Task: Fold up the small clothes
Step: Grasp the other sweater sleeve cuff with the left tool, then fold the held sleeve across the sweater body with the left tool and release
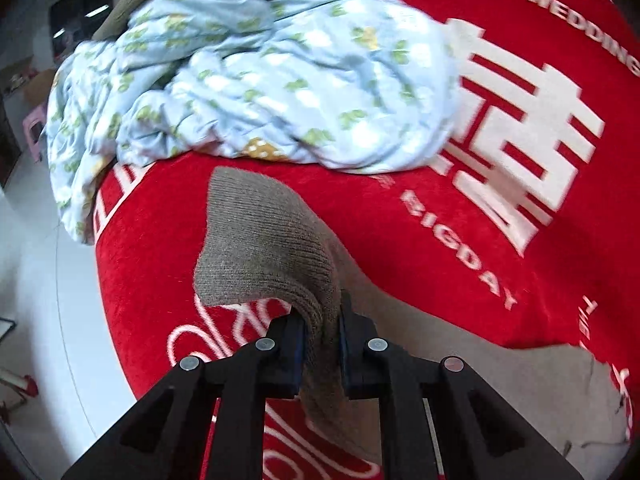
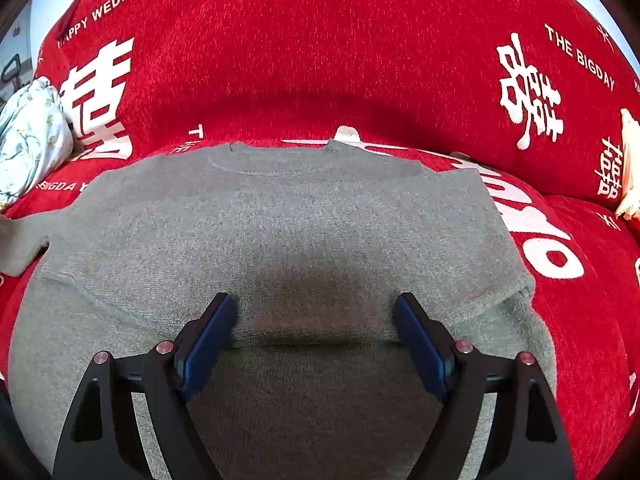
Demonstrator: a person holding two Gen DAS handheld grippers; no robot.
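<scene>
My left fingers (image 1: 322, 354) pinch the grey sweater's sleeve (image 1: 260, 248), apparently its cuff. My right fingers (image 2: 316, 344) hover spread above the sweater (image 2: 280, 220).

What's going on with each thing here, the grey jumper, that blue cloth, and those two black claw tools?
Grey sweater: spread flat on the red cover, one sleeve lifted.
Left gripper: shut on the sleeve.
Right gripper: open, over the sweater, holding nothing.
Blue patterned cloth: crumpled, unfolded.

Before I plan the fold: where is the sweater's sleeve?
In the left wrist view the sleeve is pinched in the left gripper, lifted off the red sofa cover, just below the blue floral cloth.
</scene>
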